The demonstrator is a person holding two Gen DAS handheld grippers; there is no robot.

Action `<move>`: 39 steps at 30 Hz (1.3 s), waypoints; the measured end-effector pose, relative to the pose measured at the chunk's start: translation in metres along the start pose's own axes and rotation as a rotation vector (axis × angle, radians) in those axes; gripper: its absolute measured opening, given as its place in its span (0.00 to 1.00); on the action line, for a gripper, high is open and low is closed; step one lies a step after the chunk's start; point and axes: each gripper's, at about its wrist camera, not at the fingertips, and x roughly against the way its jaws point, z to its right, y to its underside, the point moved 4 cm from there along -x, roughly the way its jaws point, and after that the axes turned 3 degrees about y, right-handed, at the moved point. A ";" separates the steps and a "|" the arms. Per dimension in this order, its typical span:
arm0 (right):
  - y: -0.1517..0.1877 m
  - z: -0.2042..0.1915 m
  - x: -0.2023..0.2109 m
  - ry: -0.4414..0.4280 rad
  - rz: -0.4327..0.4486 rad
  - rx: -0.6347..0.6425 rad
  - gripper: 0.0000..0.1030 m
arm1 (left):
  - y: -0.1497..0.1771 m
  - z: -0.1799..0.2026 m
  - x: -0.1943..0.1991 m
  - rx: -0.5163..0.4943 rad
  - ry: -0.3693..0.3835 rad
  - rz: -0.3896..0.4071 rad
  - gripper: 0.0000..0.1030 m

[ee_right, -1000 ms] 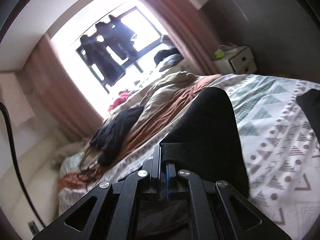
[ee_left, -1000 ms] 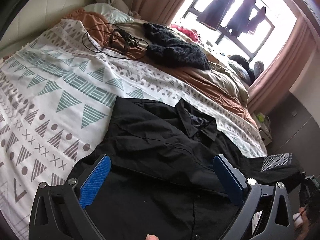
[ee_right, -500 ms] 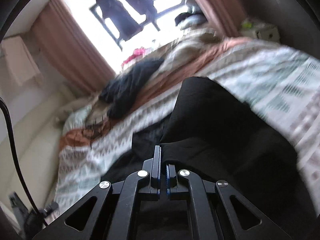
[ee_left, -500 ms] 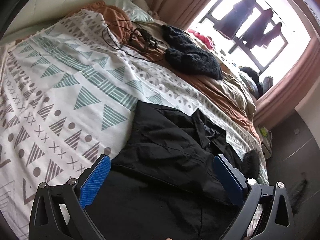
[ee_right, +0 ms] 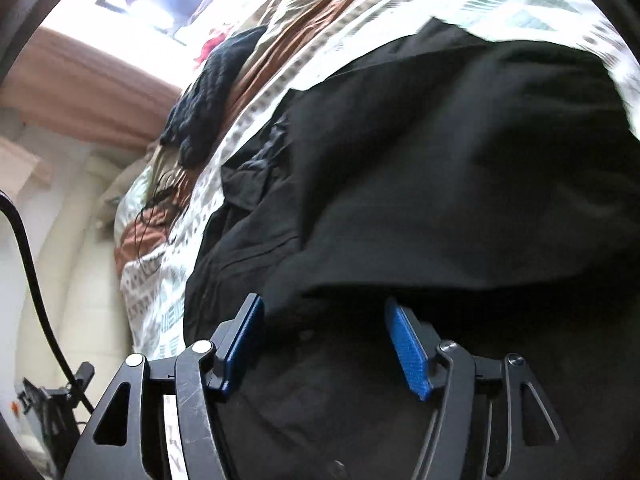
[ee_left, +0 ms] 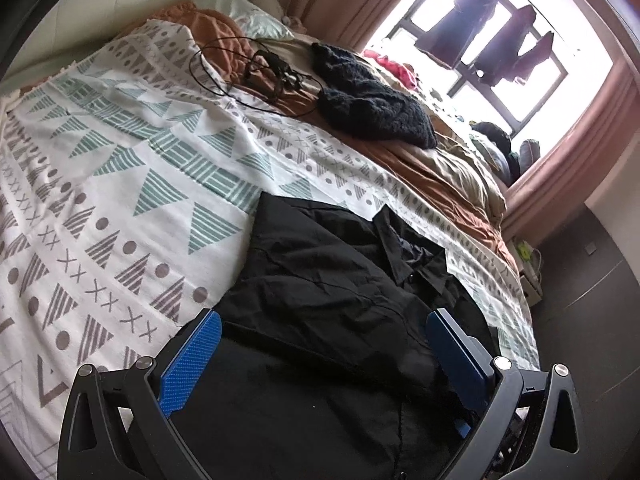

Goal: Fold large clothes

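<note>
Low over the black shirt (ee_right: 460, 168), both the opening right gripper (ee_right: 324, 344) and the left gripper (ee_left: 320, 344) seemingly grip nothing.

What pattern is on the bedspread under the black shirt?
White bedspread with teal and grey triangles, dots, crosses; clearest in left wrist view.

Black shirt (ee_left: 320, 280): matt woven cloth, creased. Bedspread (ee_left: 120, 184): matt printed cloth. Dark sweater (ee_left: 372, 104): coarse chunky knit. Left gripper (ee_left: 320, 344): matt black plastic, pads (ee_left: 192, 356) blue, finely textured.
</note>
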 end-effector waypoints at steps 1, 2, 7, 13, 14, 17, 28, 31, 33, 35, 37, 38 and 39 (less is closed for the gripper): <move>0.000 0.010 0.006 0.006 0.012 -0.025 0.61 | 0.000 0.001 0.000 -0.005 -0.004 0.004 0.99; -0.001 0.015 0.009 0.012 0.021 -0.039 0.61 | 0.001 0.002 0.001 -0.010 -0.011 0.010 0.99; -0.011 0.053 0.033 0.026 0.093 -0.165 0.61 | 0.002 0.004 0.001 -0.030 -0.035 0.028 0.99; -0.026 0.086 0.041 0.043 0.173 -0.299 0.58 | 0.005 0.006 0.008 -0.044 -0.050 0.032 0.99; -0.028 0.092 0.041 0.038 0.191 -0.335 0.50 | 0.006 0.004 0.011 -0.032 -0.052 0.036 0.99; -0.032 0.099 0.041 0.087 0.232 -0.341 0.13 | 0.013 -0.002 0.022 -0.002 -0.033 0.041 0.99; -0.034 0.022 0.089 -0.038 0.380 -0.103 0.06 | 0.015 -0.052 0.050 0.084 -0.126 0.053 0.99; -0.029 -0.004 0.092 -0.064 0.389 -0.043 0.06 | 0.013 -0.056 0.058 0.078 -0.134 0.065 0.99; -0.025 -0.026 0.091 -0.090 0.391 0.010 0.06 | 0.009 -0.059 0.063 0.045 -0.141 0.064 0.99; -0.020 -0.042 0.092 -0.095 0.397 0.065 0.06 | 0.005 -0.065 0.067 0.027 -0.156 0.061 0.99; -0.015 -0.061 0.090 -0.103 0.399 0.115 0.06 | -0.001 -0.078 0.077 0.050 -0.161 0.082 0.99; -0.014 -0.067 0.086 -0.110 0.397 0.124 0.06 | -0.002 -0.084 0.081 0.065 -0.163 0.095 0.99; -0.012 -0.075 0.084 -0.124 0.390 0.136 0.06 | -0.004 -0.090 0.084 0.076 -0.169 0.101 0.99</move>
